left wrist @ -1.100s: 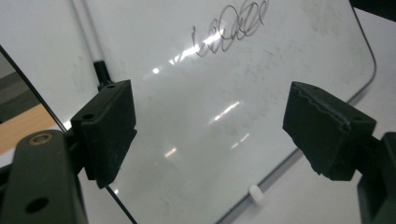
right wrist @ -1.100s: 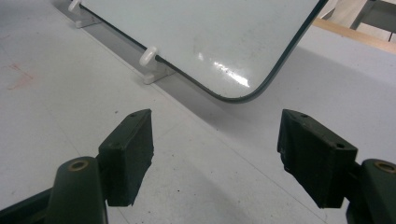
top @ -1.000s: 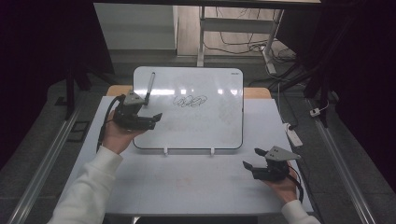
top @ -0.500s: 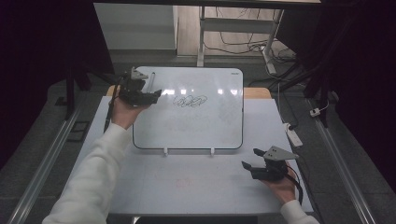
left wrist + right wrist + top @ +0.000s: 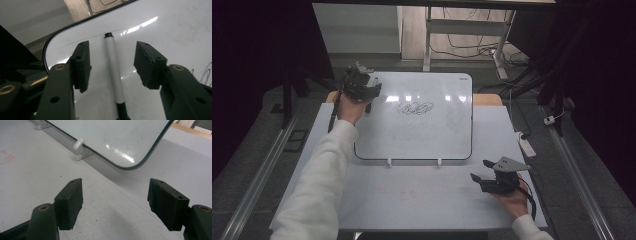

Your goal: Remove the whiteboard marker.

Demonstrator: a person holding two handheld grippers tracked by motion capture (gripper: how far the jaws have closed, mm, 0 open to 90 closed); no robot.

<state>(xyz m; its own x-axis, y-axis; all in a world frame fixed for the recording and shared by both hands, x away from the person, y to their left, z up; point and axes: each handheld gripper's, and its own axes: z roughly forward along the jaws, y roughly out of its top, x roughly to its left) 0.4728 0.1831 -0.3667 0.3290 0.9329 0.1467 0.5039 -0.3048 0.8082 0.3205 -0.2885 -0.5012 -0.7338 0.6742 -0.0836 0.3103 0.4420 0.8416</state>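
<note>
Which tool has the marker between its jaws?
The left tool, over the whiteboard's far left corner: its open jaws straddle the white marker. The right tool is open over bare table.

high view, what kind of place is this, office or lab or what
Probably a lab or recording workspace, not a home: a whiteboard with a scribble lies flat on a plain white table, loose cables run across the floor, and dark curtains surround the area.

Lighting: overhead, dim surrounds, black at high view edges. Glare spots noted on whiteboard far half. Soft shadow cast under whiteboard's near corner. Near jaws blurred, gripper views.
</note>
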